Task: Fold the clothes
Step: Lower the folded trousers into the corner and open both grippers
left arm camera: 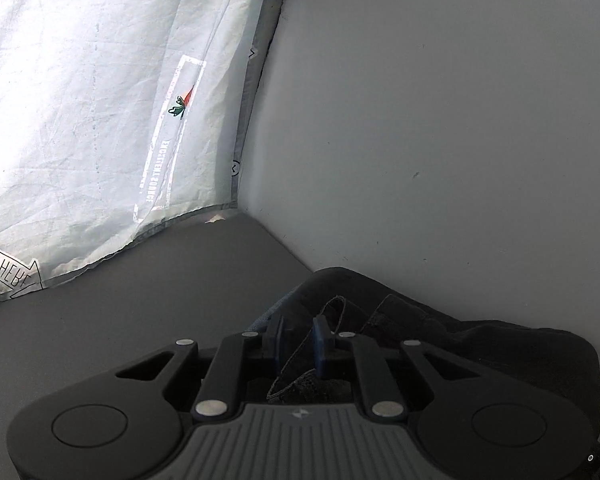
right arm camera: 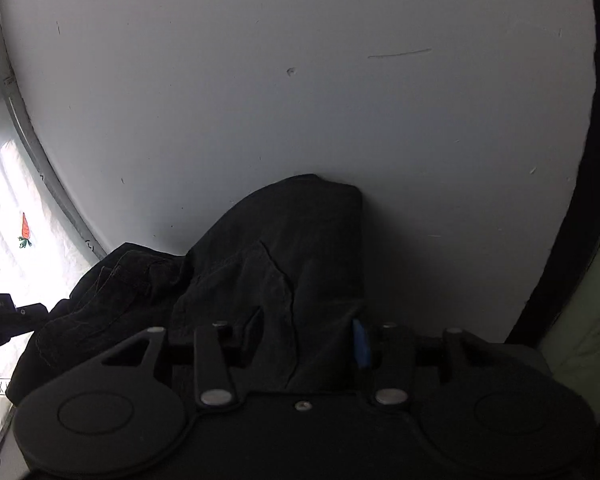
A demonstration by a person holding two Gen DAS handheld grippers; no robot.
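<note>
The dark garment (right arm camera: 276, 264) lies bunched on the grey surface (left arm camera: 140, 300), pushed up against the white wall (right arm camera: 300, 100). My left claw (left arm camera: 298, 340) has its jaws nearly together, pinching a frayed edge of the cloth with a loose thread. My right claw (right arm camera: 306, 340) stands partly open with a fold of cloth between the jaws; I cannot tell whether the pads press it. A white carrot-print sheet (left arm camera: 80, 120) hangs beside the wall.
</note>
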